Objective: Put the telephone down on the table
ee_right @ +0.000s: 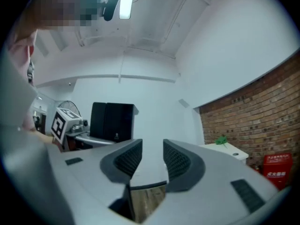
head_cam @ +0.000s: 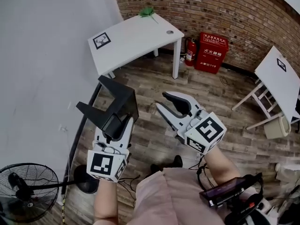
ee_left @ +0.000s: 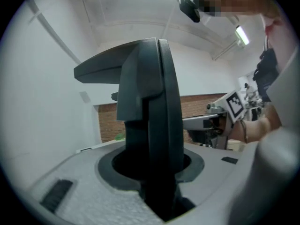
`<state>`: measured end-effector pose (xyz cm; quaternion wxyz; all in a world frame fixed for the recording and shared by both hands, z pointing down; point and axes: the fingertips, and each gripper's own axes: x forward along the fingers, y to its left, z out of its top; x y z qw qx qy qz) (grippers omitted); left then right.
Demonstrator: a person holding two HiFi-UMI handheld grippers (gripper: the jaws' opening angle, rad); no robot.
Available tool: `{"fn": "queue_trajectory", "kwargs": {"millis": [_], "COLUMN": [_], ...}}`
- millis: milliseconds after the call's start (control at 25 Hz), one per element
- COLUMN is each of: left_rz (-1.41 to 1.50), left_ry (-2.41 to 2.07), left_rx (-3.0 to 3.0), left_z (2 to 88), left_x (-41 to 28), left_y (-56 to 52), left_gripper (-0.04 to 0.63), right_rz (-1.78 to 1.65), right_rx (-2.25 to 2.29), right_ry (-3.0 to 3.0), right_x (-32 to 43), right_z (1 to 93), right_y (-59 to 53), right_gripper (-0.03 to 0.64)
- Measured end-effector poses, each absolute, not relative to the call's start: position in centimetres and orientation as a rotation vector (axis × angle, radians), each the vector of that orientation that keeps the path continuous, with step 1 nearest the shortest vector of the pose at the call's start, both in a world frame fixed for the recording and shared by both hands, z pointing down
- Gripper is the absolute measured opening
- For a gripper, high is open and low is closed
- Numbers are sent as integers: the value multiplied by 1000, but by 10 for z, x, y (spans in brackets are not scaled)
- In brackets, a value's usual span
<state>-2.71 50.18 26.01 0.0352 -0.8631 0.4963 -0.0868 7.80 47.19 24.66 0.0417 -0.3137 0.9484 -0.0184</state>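
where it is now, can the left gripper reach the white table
Probably not yet: the left gripper, shut on the black telephone, is well short of the white table, with only wooden floor between.

head: looks steeply down from above | gripper views: close along own jaws, near level | shared: white table [head_cam: 136, 36], brick wall [head_cam: 225, 8]
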Motion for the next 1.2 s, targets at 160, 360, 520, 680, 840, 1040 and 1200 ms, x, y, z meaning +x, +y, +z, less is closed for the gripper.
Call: {"fn": "queue_trajectory", "kwargs": {"millis": [160,360,520,680,840,1040,1200], "left_rz": [-183,-160,-165,-193,-195,-169,-158], "left_ry": [1183,842,763,700,665,643,631], "left_rx": [-2905,-3029,-3068,-3102,-3152,-3208,-3238], "left_z": [252,245,250,259,273,283,294], "left_x": [2,46,73,96,112,116,111], "left_y": [513,534,540,542,541,534,515], "left_gripper": [163,163,163,163,163,163,164], "right_rz": [-214,-217,-206,-248,-260,-272,-302], "right_rx": [-555,-236,-83,36,135,143,111], "right_ry": [2885,2899,2934,2949,2931,2931,2942], "right_x": [75,80,89,96,103,105,100], "right_z": [224,201,198,205,212,220,232], "right_y": [487,506,517,525,532,525,505], "right_gripper": [273,301,301,296,225,179,179]}}
